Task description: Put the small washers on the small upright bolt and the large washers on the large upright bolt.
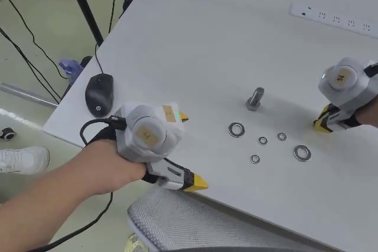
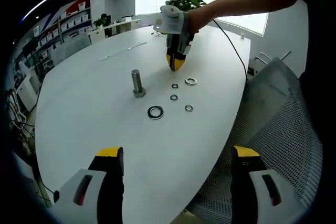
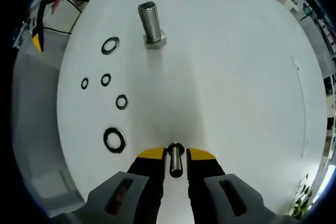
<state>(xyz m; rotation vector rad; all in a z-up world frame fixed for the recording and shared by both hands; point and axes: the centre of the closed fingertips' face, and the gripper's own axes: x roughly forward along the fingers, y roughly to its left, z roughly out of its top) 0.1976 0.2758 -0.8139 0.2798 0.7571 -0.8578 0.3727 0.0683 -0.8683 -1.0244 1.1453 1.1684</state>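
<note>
Steel washers, five in all, lie loose on the white table (image 1: 195, 39), and we count none of them on a bolt yet. There are two large washers (image 1: 236, 129), one just in front of the large bolt (image 1: 255, 98) and one nearer the right gripper (image 1: 322, 124), with three small washers (image 1: 263, 140) scattered between them. The large bolt stands upright on its head, well apart from both grippers, its thread bare. The small bolt (image 3: 175, 160) is not standing free: the right gripper's jaws pinch it, tips pointing down at the table beside the washers, and we cannot tell whether it touches the surface. The left gripper (image 2: 177, 153) hangs near the table's front edge, jaws spread wide with nothing between them. We judge the task barely begun: the small bolt has to be stood up and let go, then three washers go on it and two on the large bolt. We can read no writing. Each gripper carries a yellowish sticker (image 1: 146, 136) with marks too small to make out, and the power strip (image 1: 331, 17) and the mouse (image 1: 98, 94) show no legible brand.
</note>
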